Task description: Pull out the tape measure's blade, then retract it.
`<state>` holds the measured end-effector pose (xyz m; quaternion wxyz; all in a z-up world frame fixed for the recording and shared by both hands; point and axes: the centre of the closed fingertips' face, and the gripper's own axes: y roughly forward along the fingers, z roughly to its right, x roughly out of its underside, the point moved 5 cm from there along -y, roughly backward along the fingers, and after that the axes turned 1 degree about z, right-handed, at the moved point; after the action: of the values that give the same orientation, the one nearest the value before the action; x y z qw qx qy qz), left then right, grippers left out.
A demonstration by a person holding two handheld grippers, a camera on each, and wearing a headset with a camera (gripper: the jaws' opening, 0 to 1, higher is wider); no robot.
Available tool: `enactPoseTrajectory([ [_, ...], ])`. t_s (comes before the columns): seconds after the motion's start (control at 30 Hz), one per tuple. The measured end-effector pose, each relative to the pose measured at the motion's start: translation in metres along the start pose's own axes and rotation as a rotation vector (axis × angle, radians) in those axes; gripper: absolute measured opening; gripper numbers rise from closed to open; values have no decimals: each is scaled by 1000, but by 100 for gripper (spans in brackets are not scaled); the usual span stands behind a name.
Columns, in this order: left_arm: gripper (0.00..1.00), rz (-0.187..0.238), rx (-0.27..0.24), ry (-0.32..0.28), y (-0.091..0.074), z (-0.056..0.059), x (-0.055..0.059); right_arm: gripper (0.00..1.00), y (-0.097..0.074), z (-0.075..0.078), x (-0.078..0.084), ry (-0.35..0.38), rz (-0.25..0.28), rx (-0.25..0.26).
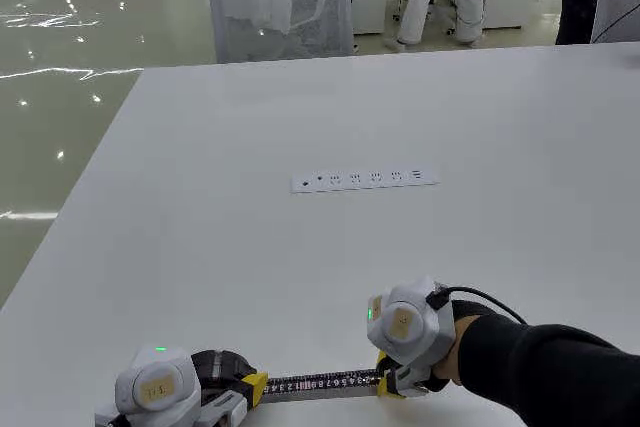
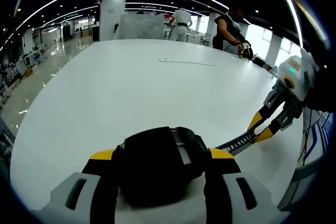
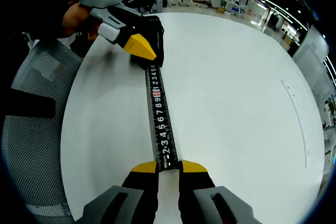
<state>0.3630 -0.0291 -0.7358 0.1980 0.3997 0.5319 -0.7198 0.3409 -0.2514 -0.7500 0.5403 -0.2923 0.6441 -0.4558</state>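
A black tape measure case (image 2: pixel 160 163) sits between the yellow-tipped fingers of my left gripper (image 2: pixel 161 155), which is shut on it; the case (image 1: pixel 222 367) lies at the table's near edge. Its blade (image 3: pixel 159 116), black with white numbers, stretches a short way across the table to my right gripper (image 3: pixel 169 167), which is shut on the blade's end. In the head view the blade (image 1: pixel 320 383) runs from the left gripper (image 1: pixel 250 387) to the right gripper (image 1: pixel 385 379). The other gripper's fingers (image 2: pixel 262 127) pinch the blade tip at the right of the left gripper view.
The white table (image 1: pixel 300 247) carries a flat white power strip (image 1: pixel 364 179) at its middle. A mesh chair (image 1: pixel 280 7) stands beyond the far edge, and people stand farther back. A grey mesh chair (image 3: pixel 37 129) sits beside the near edge.
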Motion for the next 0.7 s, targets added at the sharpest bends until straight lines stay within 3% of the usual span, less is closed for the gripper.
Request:
enactPoseTrajectory([
  [0.7, 63, -3, 2, -2, 1, 0, 0, 10, 5, -1, -12, -8, 21, -7],
])
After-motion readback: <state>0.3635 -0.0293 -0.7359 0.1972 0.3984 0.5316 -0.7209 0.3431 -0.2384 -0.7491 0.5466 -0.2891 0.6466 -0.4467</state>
